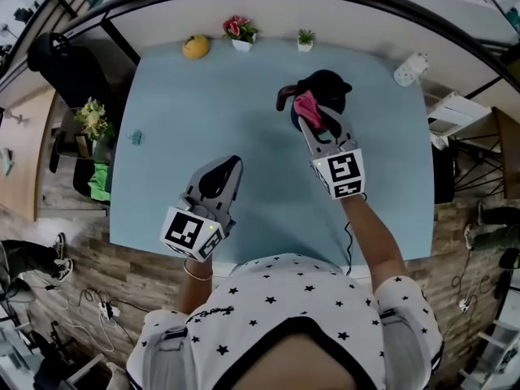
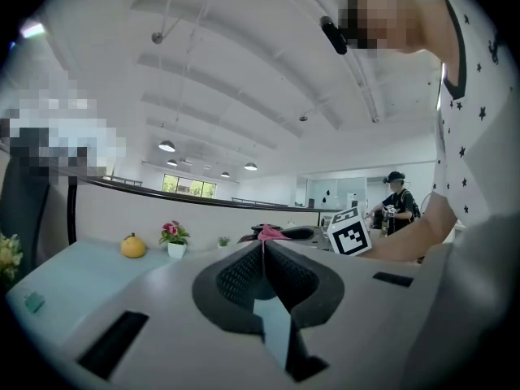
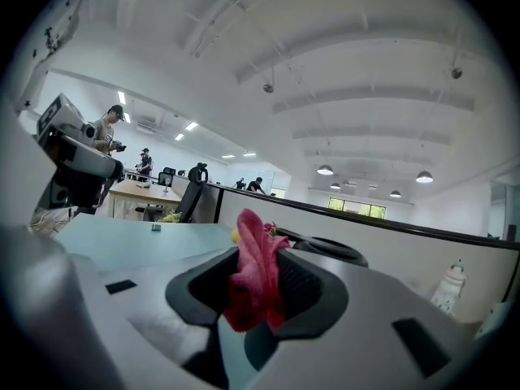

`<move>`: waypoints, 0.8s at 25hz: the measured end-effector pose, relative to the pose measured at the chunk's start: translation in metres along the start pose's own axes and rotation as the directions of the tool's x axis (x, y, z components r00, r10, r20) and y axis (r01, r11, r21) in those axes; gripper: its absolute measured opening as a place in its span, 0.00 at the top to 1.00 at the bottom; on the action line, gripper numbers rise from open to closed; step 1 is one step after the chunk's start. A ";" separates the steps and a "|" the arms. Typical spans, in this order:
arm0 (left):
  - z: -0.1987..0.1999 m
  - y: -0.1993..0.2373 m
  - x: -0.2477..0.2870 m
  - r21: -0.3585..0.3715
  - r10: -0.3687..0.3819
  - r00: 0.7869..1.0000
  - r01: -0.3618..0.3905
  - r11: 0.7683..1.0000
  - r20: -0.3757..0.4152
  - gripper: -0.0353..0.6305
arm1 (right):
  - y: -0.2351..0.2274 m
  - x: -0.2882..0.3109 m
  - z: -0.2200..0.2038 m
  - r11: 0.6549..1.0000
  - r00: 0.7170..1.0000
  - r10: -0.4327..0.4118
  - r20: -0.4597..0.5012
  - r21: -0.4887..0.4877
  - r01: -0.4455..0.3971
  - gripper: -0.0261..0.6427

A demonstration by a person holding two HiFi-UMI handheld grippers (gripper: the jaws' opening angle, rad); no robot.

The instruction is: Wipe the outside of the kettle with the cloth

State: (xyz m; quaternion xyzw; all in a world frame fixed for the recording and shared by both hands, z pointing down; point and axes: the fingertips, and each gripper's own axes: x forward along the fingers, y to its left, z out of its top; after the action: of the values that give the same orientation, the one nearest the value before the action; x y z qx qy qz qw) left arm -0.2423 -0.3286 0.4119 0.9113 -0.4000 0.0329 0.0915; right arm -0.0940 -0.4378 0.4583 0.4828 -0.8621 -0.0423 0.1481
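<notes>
Pink cloth (image 1: pixel 309 109) pinched in the right claw (image 1: pixel 315 125) may shove the unheld kettle (image 1: pixel 328 83) over, as the left claw (image 1: pixel 233 163) hangs closed, empty, well apart

Head view steeply down on table (image 1: pixel 203 112); gripper views low across it, kettle (image 1: pixel 329 84) common to all.

No readable text, brand, number or sign is showing anywhere; the marker cubes are carrying only black-and-white square patterns.
</notes>
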 end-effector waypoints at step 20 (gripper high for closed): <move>-0.007 0.023 0.014 -0.020 -0.035 0.999 0.035 0.999 0.004 0.90 | 0.034 0.023 -0.057 1.000 0.991 0.005 -0.134 0.024 -0.002 0.76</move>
State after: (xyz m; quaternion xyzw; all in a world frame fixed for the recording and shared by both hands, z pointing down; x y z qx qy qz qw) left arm -0.2501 -0.3527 0.4236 0.9173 -0.3845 0.0256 0.1005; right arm -0.1163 -0.4347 0.5252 0.4849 -0.8514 0.0006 0.2000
